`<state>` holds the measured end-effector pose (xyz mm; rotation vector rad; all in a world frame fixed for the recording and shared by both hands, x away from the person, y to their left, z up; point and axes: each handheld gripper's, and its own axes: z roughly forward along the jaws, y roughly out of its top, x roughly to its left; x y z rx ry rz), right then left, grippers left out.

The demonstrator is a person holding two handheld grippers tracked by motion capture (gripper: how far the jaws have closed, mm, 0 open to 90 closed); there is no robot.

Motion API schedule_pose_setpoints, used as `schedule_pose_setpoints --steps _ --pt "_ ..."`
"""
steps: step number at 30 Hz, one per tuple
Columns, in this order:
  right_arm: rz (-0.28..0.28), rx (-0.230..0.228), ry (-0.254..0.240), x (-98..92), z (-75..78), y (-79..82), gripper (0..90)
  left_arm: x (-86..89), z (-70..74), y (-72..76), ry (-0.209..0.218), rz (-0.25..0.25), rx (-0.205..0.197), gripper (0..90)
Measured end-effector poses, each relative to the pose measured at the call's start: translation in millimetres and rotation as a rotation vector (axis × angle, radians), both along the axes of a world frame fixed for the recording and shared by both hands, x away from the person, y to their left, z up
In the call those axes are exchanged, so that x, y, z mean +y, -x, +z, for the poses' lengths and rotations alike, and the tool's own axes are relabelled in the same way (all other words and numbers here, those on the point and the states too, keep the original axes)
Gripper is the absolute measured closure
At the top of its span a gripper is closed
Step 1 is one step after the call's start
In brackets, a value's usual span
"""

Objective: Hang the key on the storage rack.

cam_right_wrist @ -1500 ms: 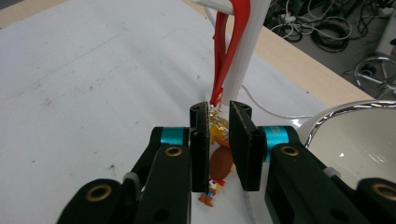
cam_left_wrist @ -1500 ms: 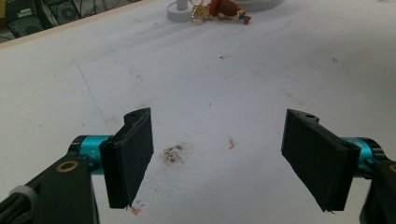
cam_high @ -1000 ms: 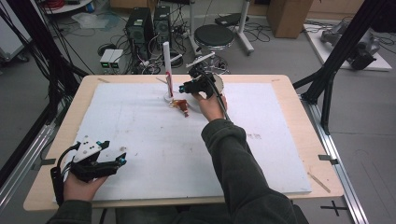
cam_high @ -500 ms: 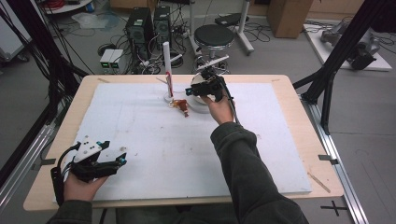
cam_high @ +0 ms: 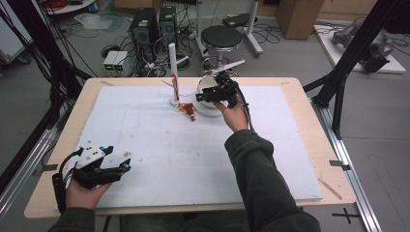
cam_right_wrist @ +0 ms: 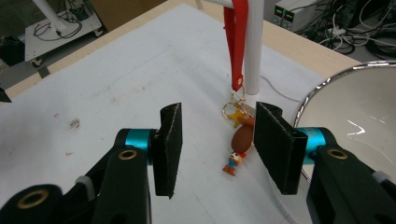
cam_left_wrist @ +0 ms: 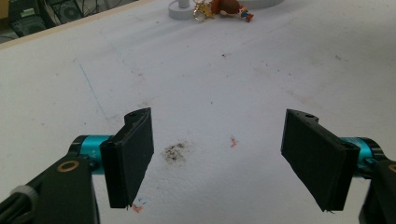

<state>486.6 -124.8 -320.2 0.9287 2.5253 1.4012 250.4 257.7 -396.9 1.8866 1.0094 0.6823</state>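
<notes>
Backing off, right gripper has just been opening its jaws, empty and part open; keychain figure lies on the worktop by the white post, seemingly strap-hung. Left gripper rests wide. Next: re-aim at the figure.

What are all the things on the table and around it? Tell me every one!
Table: one, light wood, covered by a white sheet.
Post: one, white, standing upright at the far side of the sheet.
Strap: one, red, hanging down the post.
Keychain toy: one, brown and orange, lying on the sheet at the post's foot, hooked to the strap by gold rings.
Bowl: one, shiny metal, right of the post.
Stool: one, black, on the floor beyond the table.
Computers: two, black, on the floor.
Left claw: black, open, near table edge.
Right claw: black, open, over the toy, just been opening.
</notes>
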Motion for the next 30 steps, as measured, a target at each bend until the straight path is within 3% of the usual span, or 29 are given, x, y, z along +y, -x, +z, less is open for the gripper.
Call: schedule_pose_setpoints --steps 4,30 --pt "0.001 0.02 -0.006 -7.3 -4.5 1.3 48.9 -0.1 0.0 0.1 0.0 0.0 0.0 25.7" --pt "-0.013 0.018 -0.04 -38.8 -14.6 13.6 36.0 -0.3 -0.5 -0.1 -0.003 0.003 0.004 25.7"
